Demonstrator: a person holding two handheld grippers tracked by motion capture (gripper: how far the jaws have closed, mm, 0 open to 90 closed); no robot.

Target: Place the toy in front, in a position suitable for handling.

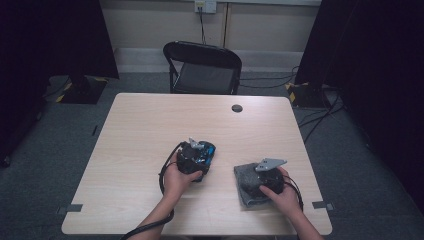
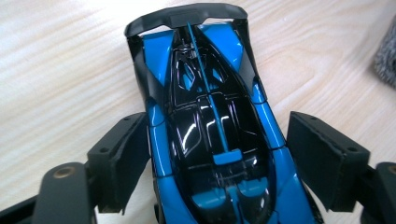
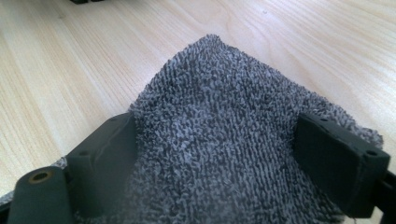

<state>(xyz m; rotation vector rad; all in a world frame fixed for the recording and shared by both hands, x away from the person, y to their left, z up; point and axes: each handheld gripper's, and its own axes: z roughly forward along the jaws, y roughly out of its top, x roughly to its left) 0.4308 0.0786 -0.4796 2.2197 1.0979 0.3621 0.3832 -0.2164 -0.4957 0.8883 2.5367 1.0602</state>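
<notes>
A blue and black toy car [image 2: 210, 116] lies on the wooden table [image 1: 140, 130], nose away from me, between the jaws of my left gripper [image 2: 223, 161]. The left pad rests against the car's flank; the right pad stands a narrow gap off it. From above, the left gripper [image 1: 200, 156] hangs over the car [image 1: 210, 150] near the table's middle. A grey terry cloth [image 3: 219, 93] bulges into a ridge between the pads of my right gripper [image 3: 220, 163], which press on its sides. That gripper [image 1: 256, 182] sits on the cloth [image 1: 242, 176] at the front right.
A black folding chair [image 1: 202, 67] stands behind the table's far edge. A small round black disc [image 1: 237, 108] sits in the tabletop at the back. Cables run over the floor at the right [image 1: 320, 117]. A corner of the cloth [image 2: 387, 56] lies right of the car.
</notes>
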